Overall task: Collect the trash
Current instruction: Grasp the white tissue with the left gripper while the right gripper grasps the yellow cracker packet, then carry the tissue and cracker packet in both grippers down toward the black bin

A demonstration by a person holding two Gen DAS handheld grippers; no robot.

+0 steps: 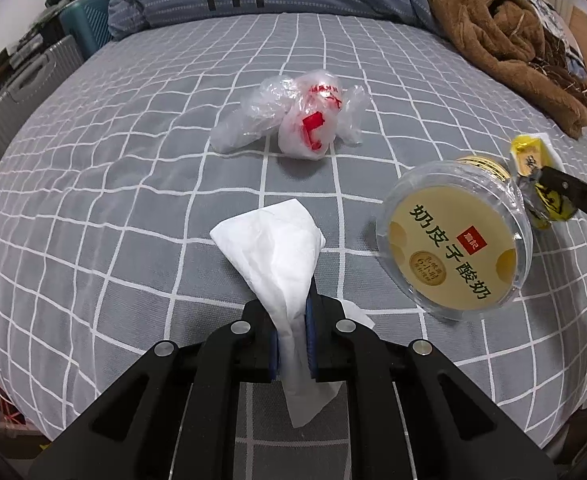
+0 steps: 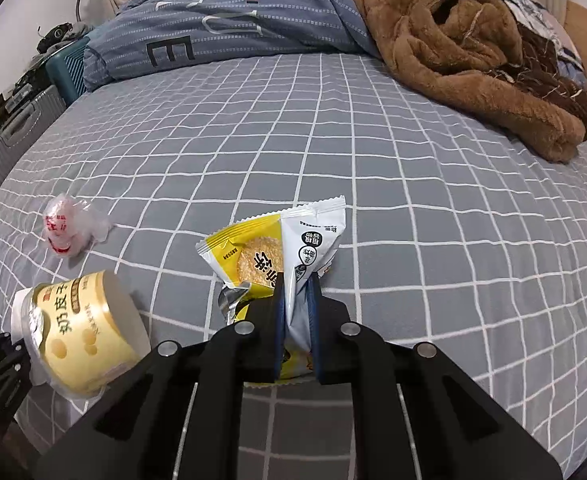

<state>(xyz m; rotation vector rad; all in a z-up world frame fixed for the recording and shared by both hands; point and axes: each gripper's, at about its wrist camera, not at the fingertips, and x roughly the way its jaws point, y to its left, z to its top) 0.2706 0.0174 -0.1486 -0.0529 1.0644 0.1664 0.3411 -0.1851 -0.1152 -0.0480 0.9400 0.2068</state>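
Between my left gripper's (image 1: 293, 344) blue pads I had a white tissue (image 1: 277, 256) pinched tight, its loose end fanning out over the grey checked bedsheet (image 1: 93, 220). My right gripper (image 2: 296, 332) was clamped on a yellow and white snack wrapper (image 2: 277, 248), held just above the sheet. Just beside it a yellow yogurt tub (image 2: 81, 332) lay on its side. Farther off sat a crumpled plastic bag (image 1: 297, 116), with a brown blanket (image 2: 473, 60) heaped near the striped pillow (image 2: 213, 32).

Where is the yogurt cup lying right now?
In the left wrist view the yogurt cup lies tipped on its side on the checked bedsheet, right of the tissue and in front of the crumpled plastic bag.
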